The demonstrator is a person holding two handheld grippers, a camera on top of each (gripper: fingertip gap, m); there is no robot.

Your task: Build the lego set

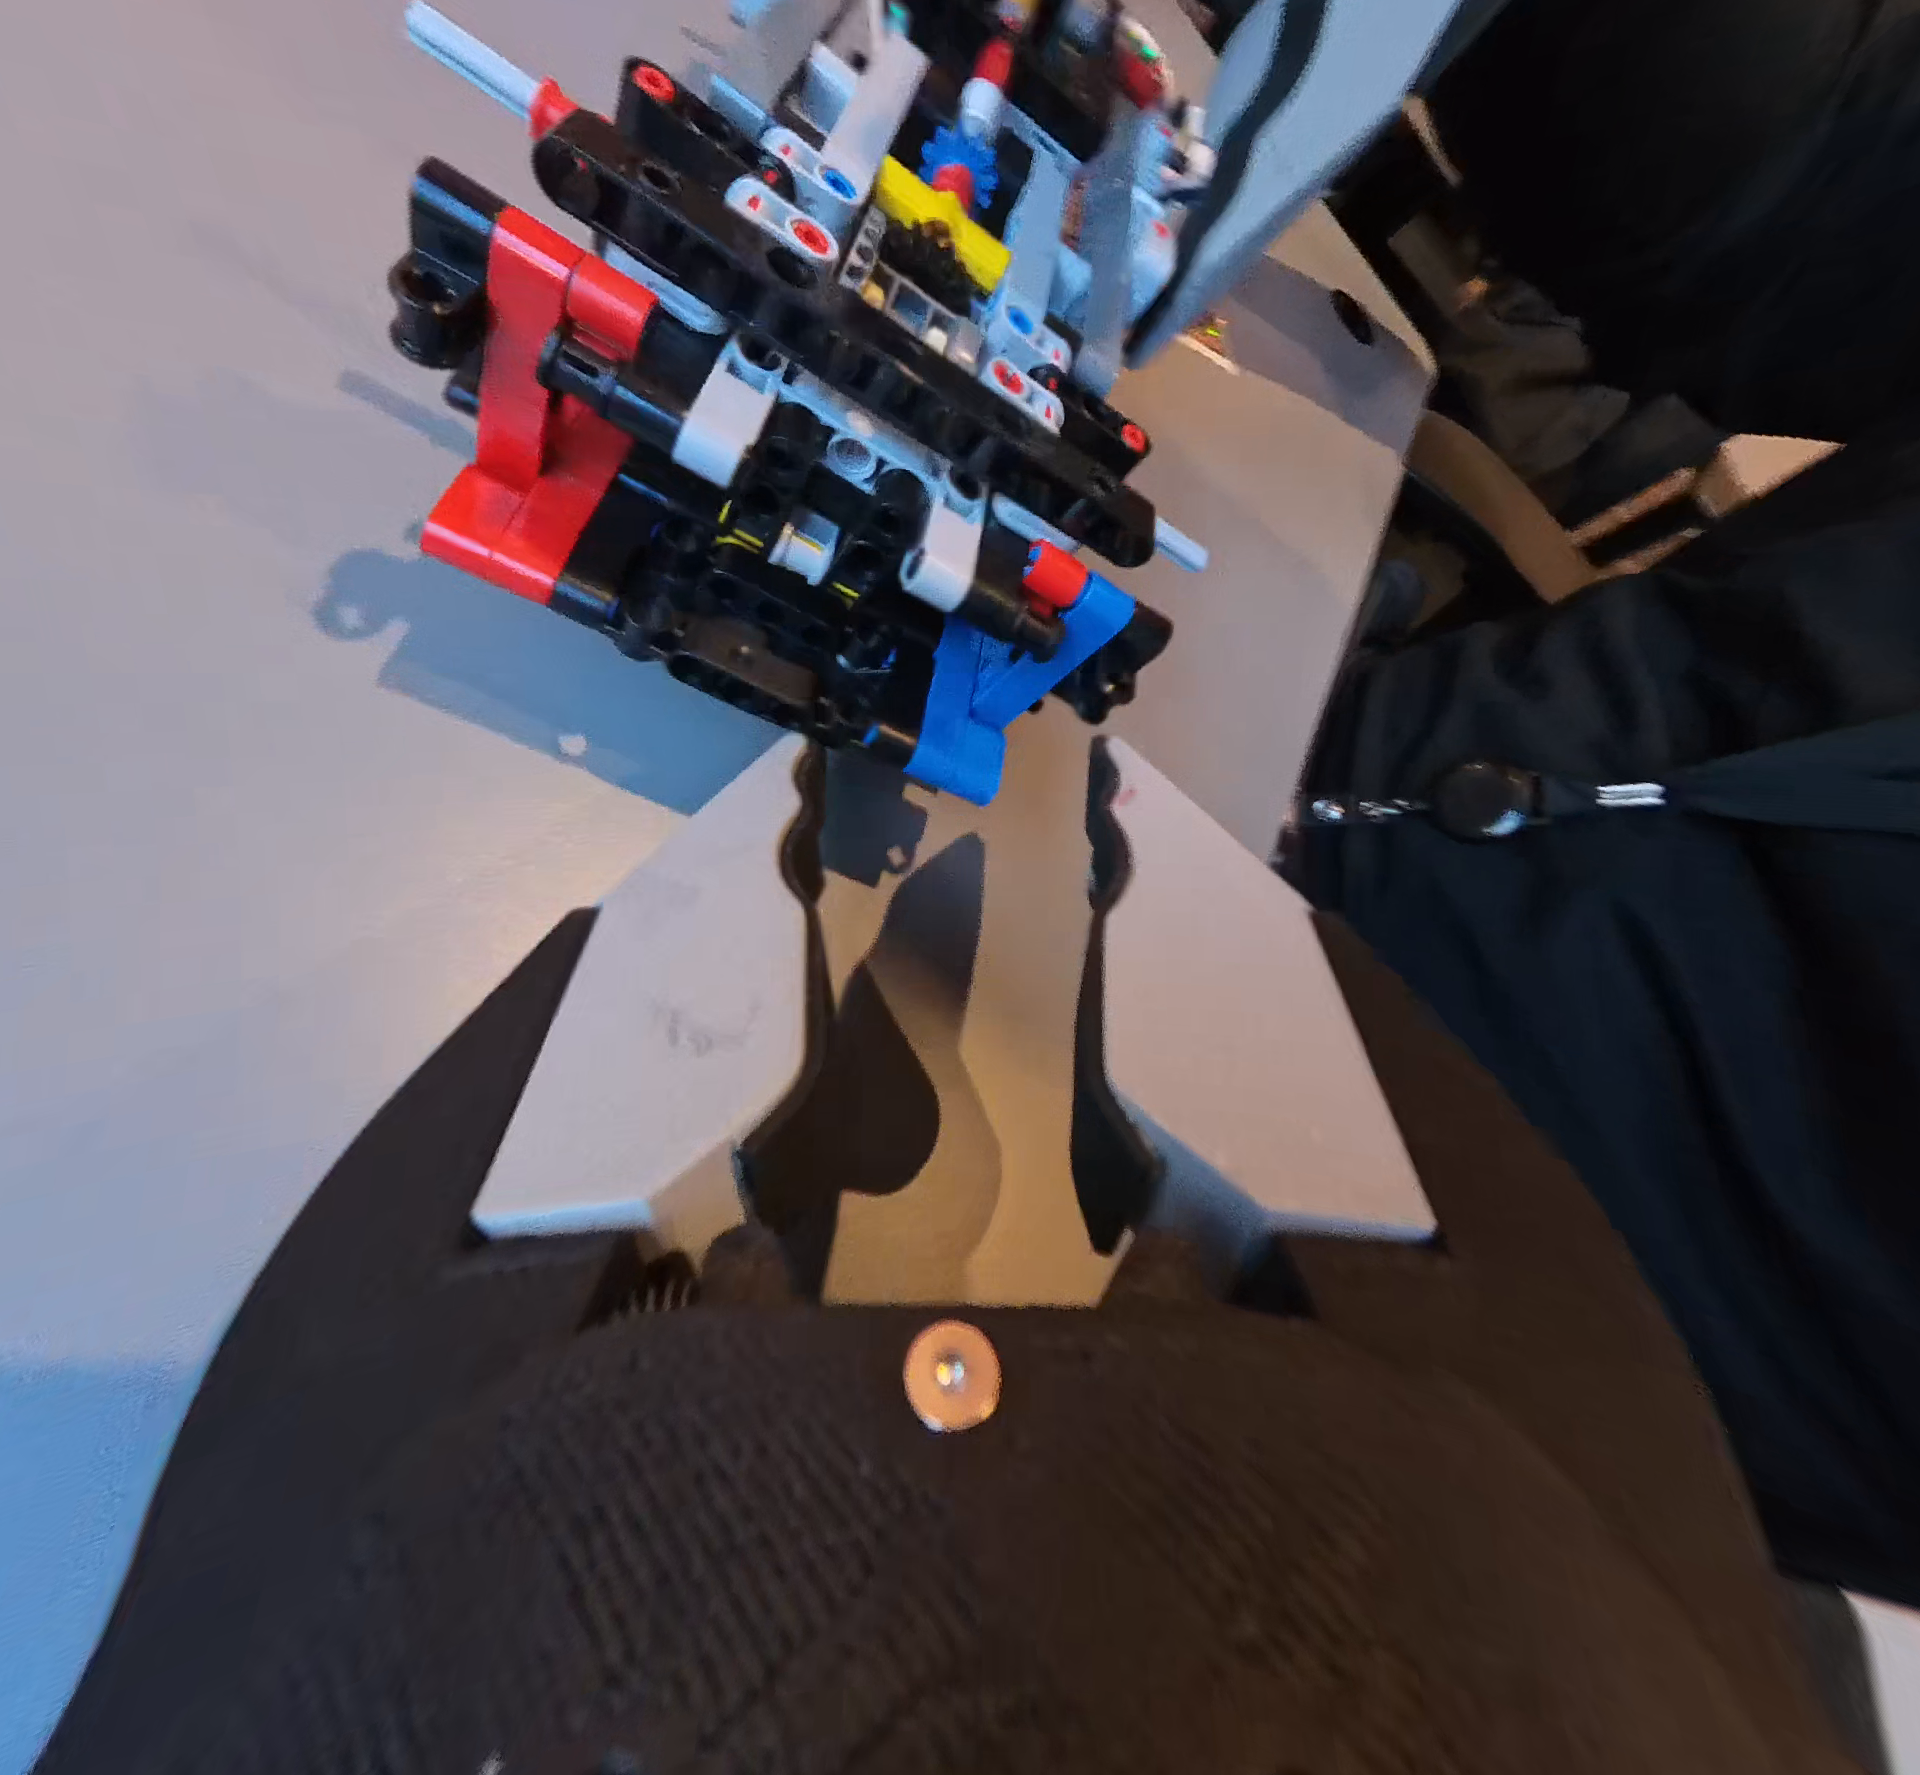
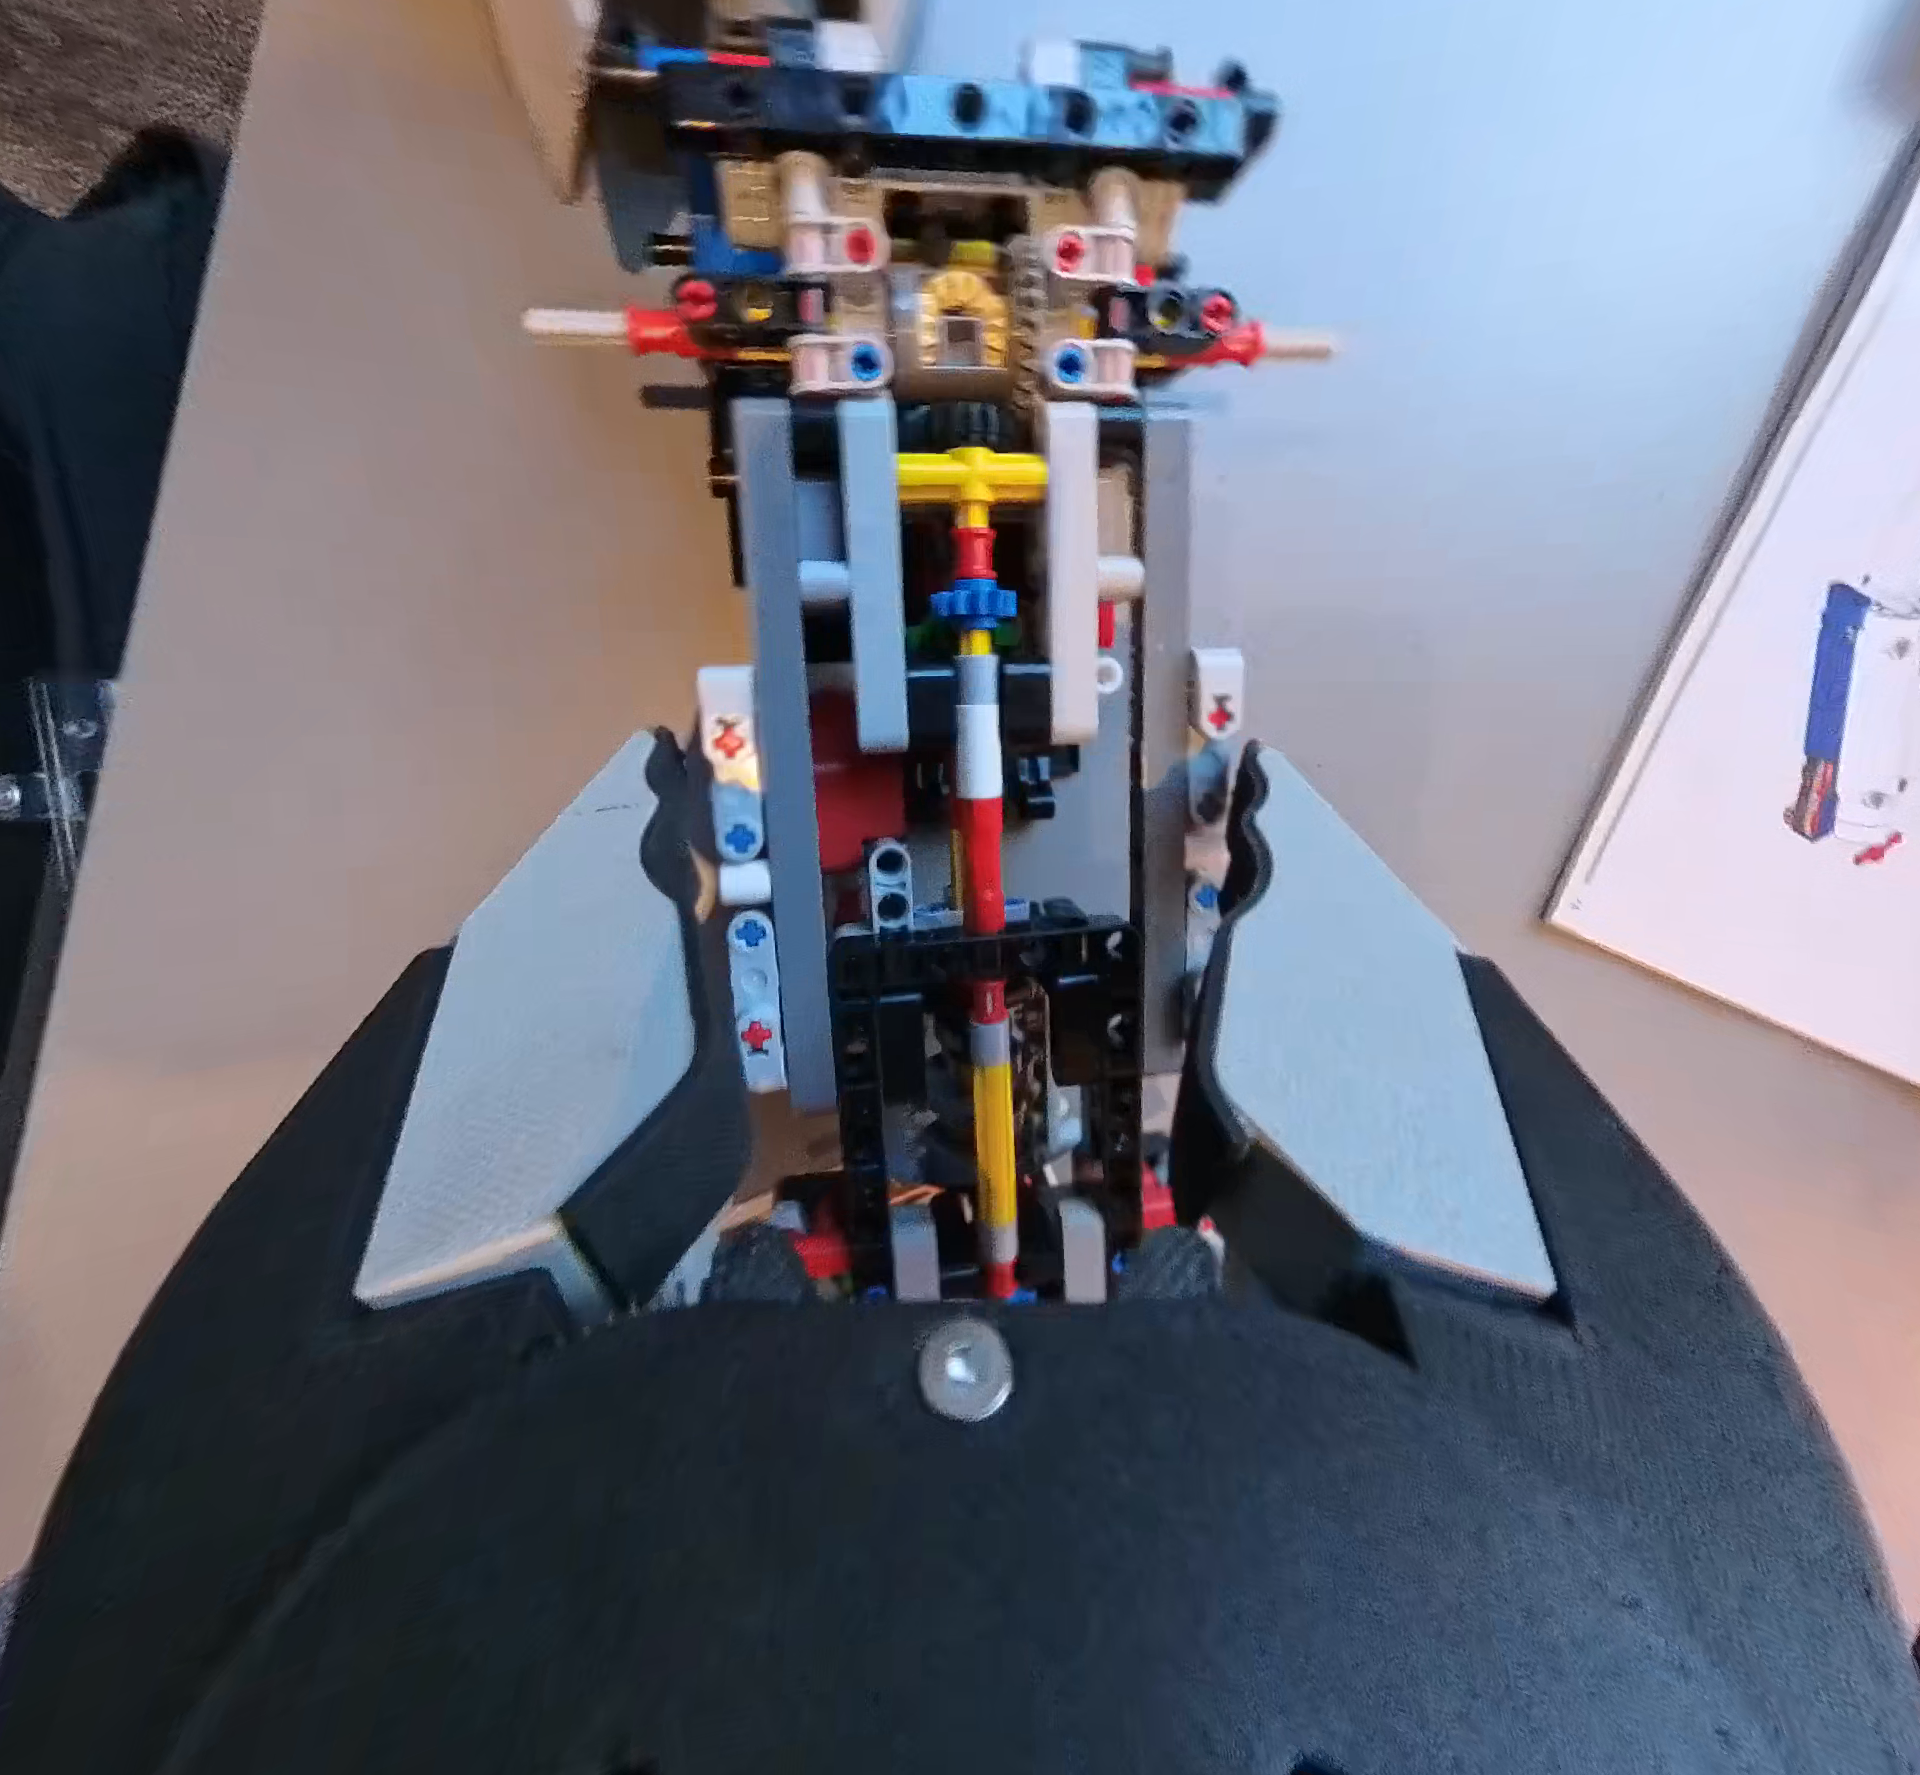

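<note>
Between right claw (image 2: 961, 769) fingers, lego chassis (image 2: 961, 582)

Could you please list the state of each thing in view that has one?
Lego model: part-built, lifted off the table, gripped at its sides.
Right tongs: shut on the model.
Left tongs: open, empty, just short of the model.
Booklet: lies flat on the table.

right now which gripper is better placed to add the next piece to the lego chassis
Left. The right gripper is shut around the lego chassis, holding it steady, while the left gripper is open and empty, just short of the chassis's blue end.
</note>
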